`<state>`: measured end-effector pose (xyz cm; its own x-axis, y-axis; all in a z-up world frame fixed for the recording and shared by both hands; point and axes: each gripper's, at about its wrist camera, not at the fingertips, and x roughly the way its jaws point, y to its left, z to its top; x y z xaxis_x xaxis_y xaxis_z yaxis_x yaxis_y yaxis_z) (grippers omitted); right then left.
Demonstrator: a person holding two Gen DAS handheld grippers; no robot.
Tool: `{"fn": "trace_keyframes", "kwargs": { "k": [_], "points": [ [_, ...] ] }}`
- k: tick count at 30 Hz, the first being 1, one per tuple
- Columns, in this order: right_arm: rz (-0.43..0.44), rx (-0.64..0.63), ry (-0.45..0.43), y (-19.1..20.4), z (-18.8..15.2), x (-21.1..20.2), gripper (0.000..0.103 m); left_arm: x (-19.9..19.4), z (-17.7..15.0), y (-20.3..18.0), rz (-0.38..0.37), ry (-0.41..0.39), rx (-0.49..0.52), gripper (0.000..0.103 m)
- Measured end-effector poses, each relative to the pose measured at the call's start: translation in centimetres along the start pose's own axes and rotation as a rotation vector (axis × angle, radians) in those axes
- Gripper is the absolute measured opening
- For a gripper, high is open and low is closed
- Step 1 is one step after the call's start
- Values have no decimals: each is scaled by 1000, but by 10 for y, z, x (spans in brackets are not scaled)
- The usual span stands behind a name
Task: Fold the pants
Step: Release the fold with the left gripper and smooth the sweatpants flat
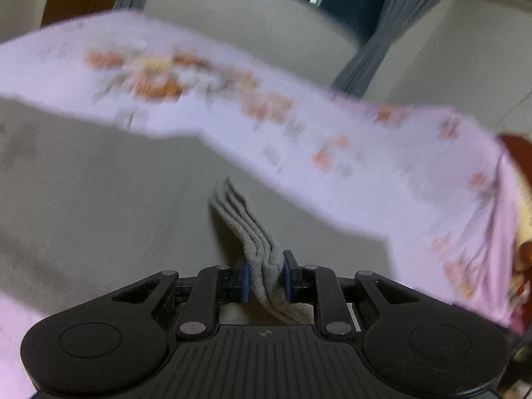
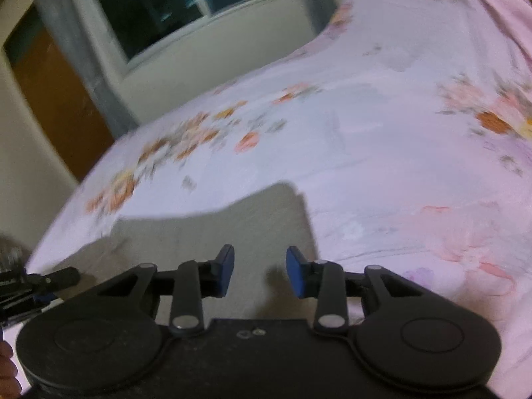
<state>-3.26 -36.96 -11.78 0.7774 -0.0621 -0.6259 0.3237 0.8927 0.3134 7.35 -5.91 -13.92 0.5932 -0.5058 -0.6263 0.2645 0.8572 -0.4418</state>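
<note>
Pants (image 1: 99,199) lie flat on the bed sheet (image 1: 382,166), a grey-beige fabric panel taking up the near-left part of the left wrist view. Left tool (image 1: 265,277) pinches a stack of several layered edges of the same grey fabric, pads pressed against the bundle on both sides; the layers fan out ahead of the fingers and look lifted off the panel below. Right tool (image 2: 260,271) is spread, nothing between the blue pads (image 2: 296,274), hovering just over the pants (image 2: 232,229).

Progress, judged from the layering: at least one fold looks done, since the pinched edge shows multiple plies stacked together. Fold in hand looks mid-carry, with the bundle up and not yet laid down. Left to do: set that edge down, square it against the rest, smooth. Can't tell how many folds remain, since the full garment outline isn't in either view.

View differences:
- Left wrist view: shows the grip itself and the ply count; also curtains (image 1: 365,60) and a dark window beyond the bed. Right tool not visible here.
- Right wrist view: shows the far edge and one corner of the pants panel against the floral sheet, plus the left tool (image 2: 50,279) at the left frame edge, and a brown door (image 2: 56,99). The pinched bundle isn't visible here.

Both views are motion-blurred.
</note>
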Motion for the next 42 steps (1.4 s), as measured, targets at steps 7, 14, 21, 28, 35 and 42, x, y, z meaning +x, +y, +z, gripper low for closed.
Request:
{"fn": "trace_keyframes", "kwargs": {
  "k": [7,14,21,28,35,42],
  "points": [
    [-57,-145,126,14,-16,24,36,10,-7,5,105,17,32,28],
    [-25,-156,89,28,8,32,38,-3,18,-20,78,-54,127,28],
    [-48,-226,162,44,13,71,37,67,13,-45,96,118,183,28],
    [-36,-203,106,48,26,79,39,94,42,-50,141,81,182,28],
    [-50,-245,142,50,16,97,42,106,26,-53,172,70,265,28],
    [-23,-268,151,66,3,76,41,83,8,-55,180,65,300,28]
  ]
}}
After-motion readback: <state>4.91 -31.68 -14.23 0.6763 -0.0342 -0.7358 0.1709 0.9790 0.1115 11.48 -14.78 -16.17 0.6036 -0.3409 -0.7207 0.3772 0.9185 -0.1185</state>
